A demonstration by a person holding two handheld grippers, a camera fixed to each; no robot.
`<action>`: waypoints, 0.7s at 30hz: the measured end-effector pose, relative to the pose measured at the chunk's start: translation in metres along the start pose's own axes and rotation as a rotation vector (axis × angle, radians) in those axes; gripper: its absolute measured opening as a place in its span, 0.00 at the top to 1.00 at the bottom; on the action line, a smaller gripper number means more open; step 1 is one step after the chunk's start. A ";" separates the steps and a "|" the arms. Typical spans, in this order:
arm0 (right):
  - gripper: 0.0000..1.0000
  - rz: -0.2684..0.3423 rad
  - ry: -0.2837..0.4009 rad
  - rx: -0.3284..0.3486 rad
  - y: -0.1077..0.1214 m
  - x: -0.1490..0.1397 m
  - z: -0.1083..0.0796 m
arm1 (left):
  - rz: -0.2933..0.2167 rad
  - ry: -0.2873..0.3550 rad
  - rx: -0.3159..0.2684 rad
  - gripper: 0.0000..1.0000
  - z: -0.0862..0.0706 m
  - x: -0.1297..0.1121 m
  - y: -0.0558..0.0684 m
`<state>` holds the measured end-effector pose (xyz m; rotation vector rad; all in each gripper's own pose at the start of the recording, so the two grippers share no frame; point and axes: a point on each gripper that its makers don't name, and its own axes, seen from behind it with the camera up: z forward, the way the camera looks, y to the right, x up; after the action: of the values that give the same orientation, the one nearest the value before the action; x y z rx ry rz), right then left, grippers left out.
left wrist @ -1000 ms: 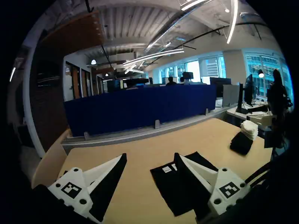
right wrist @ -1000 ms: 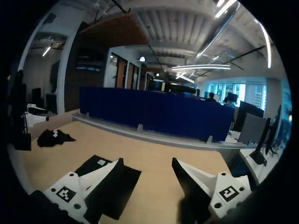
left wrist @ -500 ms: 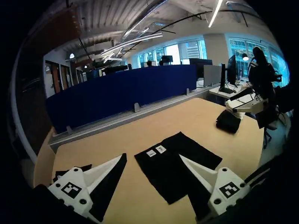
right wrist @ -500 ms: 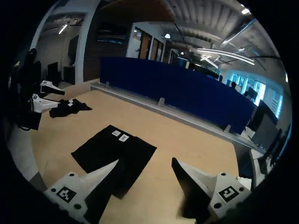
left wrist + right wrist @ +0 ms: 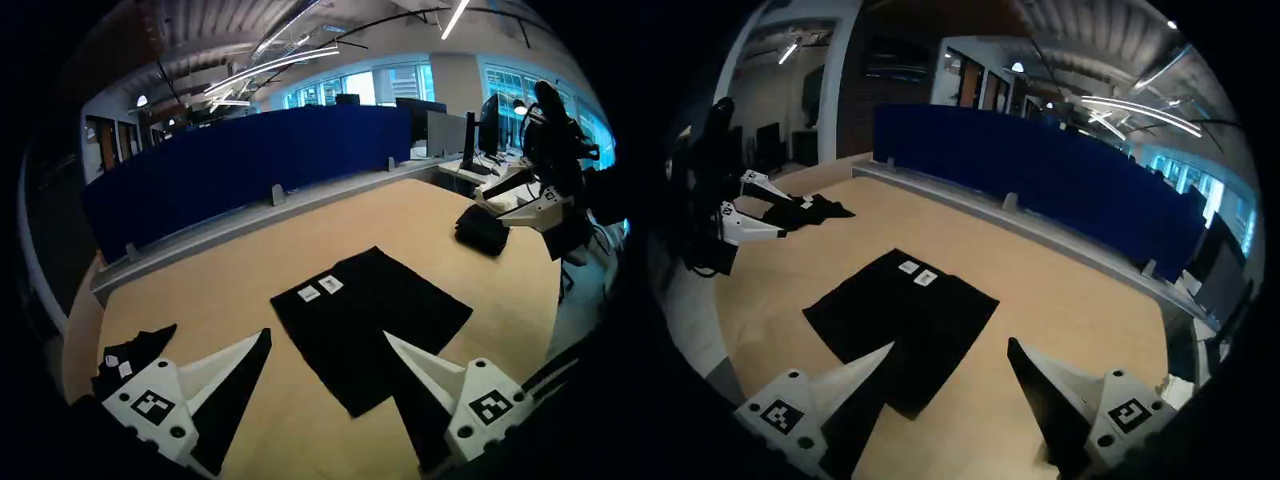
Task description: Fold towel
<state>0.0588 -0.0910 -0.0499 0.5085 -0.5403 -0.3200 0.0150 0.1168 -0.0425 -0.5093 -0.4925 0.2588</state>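
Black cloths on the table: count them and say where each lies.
3, in the left gripper view: a flat towel in the centre; a crumpled cloth at the near left; a folded pile at the far right, possibly several pieces.

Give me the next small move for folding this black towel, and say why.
Probably lower the left gripper and the right gripper to the near edge of the flat black cloth towel and pinch it there. The towel lies fully spread on the light wooden table, and both grippers hover above it, open and holding nothing, so no fold has started.
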 end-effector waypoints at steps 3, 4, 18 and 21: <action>0.00 0.001 -0.022 0.014 -0.005 -0.013 0.009 | -0.008 -0.036 -0.019 0.07 0.009 -0.019 0.006; 0.00 0.002 -0.030 0.019 -0.006 -0.018 0.012 | -0.010 -0.048 -0.026 0.07 0.012 -0.025 0.008; 0.01 -0.009 -0.143 0.078 -0.032 -0.093 0.048 | 0.003 -0.207 -0.117 0.07 0.047 -0.105 0.045; 0.01 -0.017 -0.169 0.091 -0.039 -0.109 0.052 | 0.014 -0.245 -0.136 0.07 0.053 -0.122 0.052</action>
<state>-0.0651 -0.0980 -0.0766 0.5775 -0.7173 -0.3574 -0.1218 0.1386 -0.0767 -0.6176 -0.7491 0.3045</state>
